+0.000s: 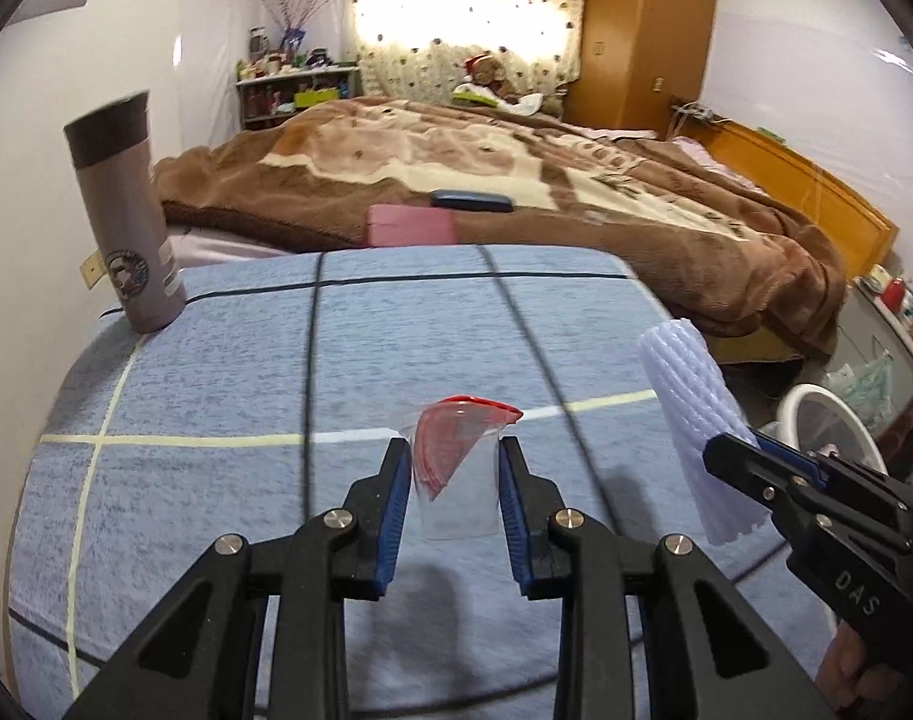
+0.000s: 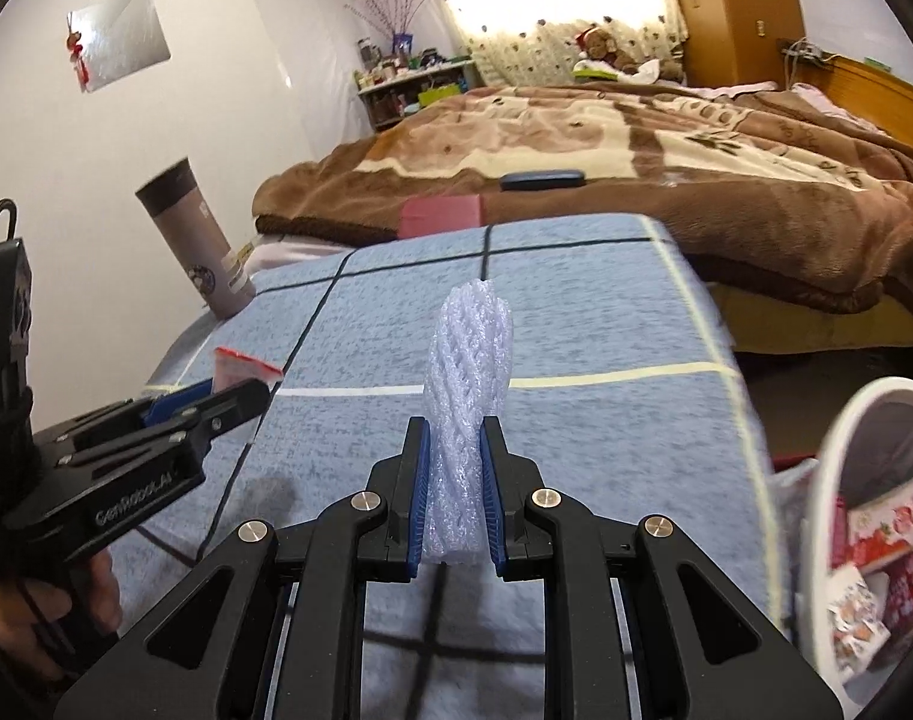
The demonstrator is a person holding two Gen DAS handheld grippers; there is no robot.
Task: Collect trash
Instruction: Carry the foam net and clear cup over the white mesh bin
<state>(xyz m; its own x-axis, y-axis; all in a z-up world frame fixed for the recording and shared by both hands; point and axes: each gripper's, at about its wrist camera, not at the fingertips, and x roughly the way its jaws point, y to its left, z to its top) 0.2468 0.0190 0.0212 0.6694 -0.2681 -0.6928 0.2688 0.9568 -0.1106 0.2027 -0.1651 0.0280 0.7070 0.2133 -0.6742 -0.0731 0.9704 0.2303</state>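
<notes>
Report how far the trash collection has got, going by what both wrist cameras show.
Done: wrappers already lie in the white bin at the table's right. In hand: the left gripper is shut on a clear plastic bag with a red strip, and the right gripper is shut on a white foam net sleeve, both above the blue cloth. Left: dropping both into the bin. Only the tumbler remains standing on the cloth.

Table under blue checked cloth (image 1: 216, 372); grey tumbler (image 1: 123, 216) stood upright at far-left corner. Bed's brown blanket (image 1: 576, 192) (beyond) carried pink box (image 1: 410, 225), dark case (image 1: 471, 200).

One plastic bag (image 1: 456, 468), one foam net (image 2: 468, 372), one tumbler (image 1: 123, 216).
</notes>
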